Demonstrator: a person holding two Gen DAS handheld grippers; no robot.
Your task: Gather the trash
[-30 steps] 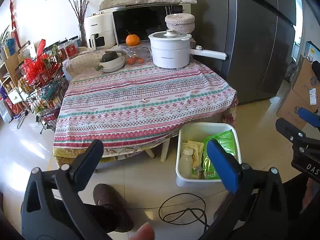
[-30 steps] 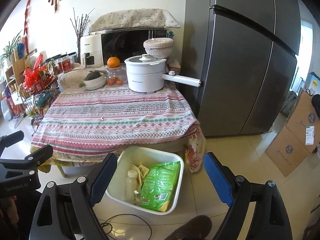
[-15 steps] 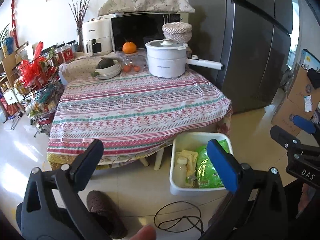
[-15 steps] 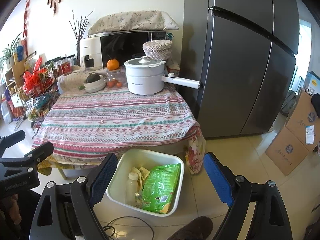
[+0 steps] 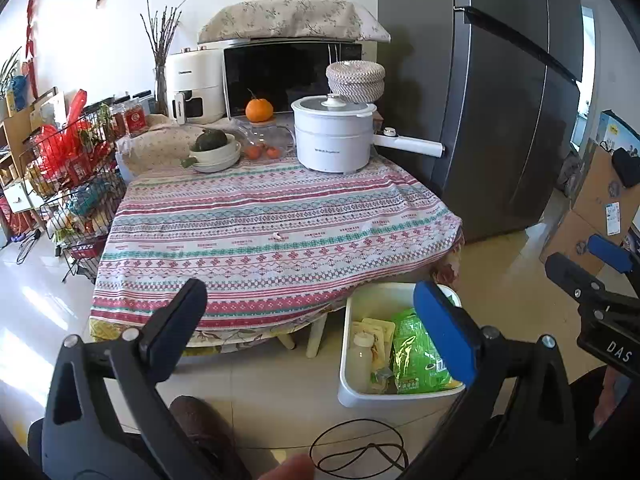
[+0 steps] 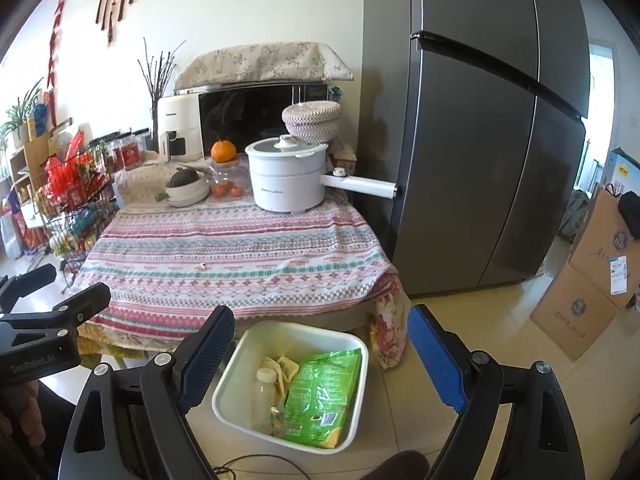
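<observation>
Left gripper [image 5: 316,316]: black two-finger tongs, jaws spread wide, nothing between them.
Right gripper [image 6: 316,354]: blue-padded tongs, likewise released and empty.
Trash: a green crinkled snack bag [image 6: 320,392], a small white plastic bottle [image 6: 262,398] and pale yellow wrappers [image 6: 286,368] (all lying together).
Bin: white square plastic tub [image 6: 352,392] on the tiled floor, just below the table's near right corner.
Table: striped patterned tablecloth [image 6: 232,256]; a white electric pot [image 6: 286,178] sits at its far edge.
</observation>
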